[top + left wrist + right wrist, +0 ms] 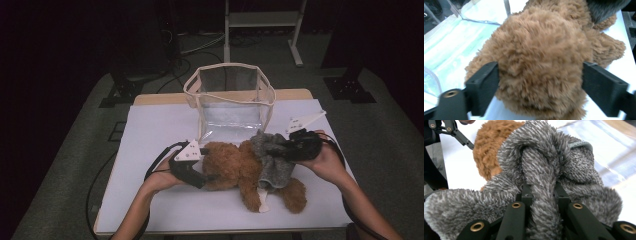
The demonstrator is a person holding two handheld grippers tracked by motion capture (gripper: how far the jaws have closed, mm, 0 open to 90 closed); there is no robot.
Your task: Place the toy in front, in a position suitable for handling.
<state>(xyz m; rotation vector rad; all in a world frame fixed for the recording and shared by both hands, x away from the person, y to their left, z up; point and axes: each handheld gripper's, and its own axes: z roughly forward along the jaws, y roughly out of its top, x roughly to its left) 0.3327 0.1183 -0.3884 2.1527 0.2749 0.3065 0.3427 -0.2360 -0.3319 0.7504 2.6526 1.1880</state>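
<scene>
Nearest the person, the brown teddy bear point(240, 167) lies on the white bench point(160, 200). The left gripper point(202, 175) has its jaws spread either side of the bear's head, flanking the fur without visibly squeezing it. The right gripper point(280, 150) is clamped on a fold of the grey fuzzy garment point(272, 160) around the bear's body. Beyond stands the clear bag point(230, 97). With the head loose, a pull on the garment would likely drag the whole bear along.

Your brown, curly-furred plush teddy bear point(235, 167) lies on its side across the white table, head toward your left, legs splayed toward the near edge. Your fuzzy grey knitted garment point(270, 157) is bunched around its middle, one fold pulled up.
</scene>
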